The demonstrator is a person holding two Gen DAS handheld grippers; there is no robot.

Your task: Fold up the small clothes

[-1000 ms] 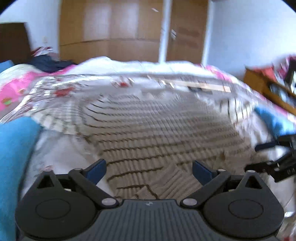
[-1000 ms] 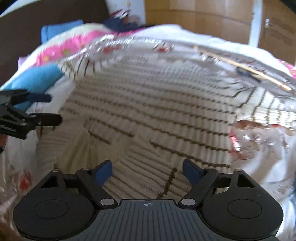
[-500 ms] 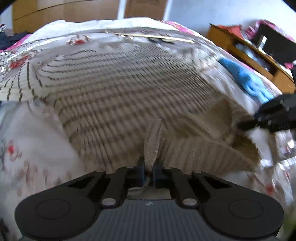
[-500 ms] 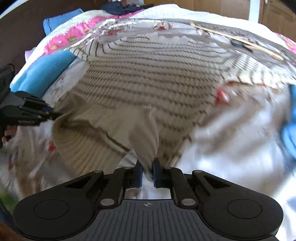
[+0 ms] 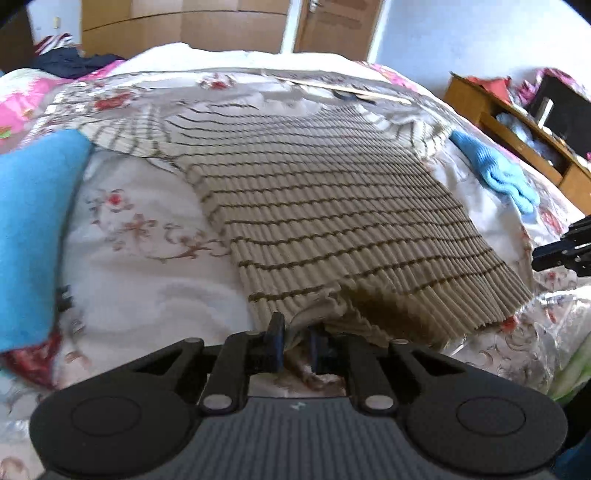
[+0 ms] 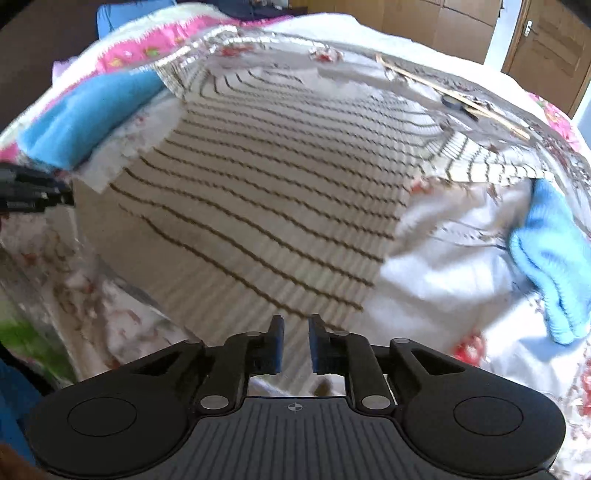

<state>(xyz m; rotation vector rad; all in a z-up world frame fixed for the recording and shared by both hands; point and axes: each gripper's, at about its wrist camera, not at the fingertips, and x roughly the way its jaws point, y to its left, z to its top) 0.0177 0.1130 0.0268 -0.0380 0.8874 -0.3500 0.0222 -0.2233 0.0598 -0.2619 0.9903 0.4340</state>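
So far the striped sweater (image 5: 332,206) lies spread flat on the flowery bed (image 5: 140,229), still unfolded, with the left gripper (image 5: 296,341) and right gripper (image 6: 294,341) fingers each pinched on its bottom hem, low in both frames.

- Wooden wardrobe doors (image 5: 177,26) fill the upper left of the left wrist view.
- A wooden door (image 5: 334,27) stands right of them (handle near its top).
- Pale wall (image 5: 443,40) at upper right, brightly lit.
- A low wooden cabinet (image 5: 517,133) at right, apparently cluttered.
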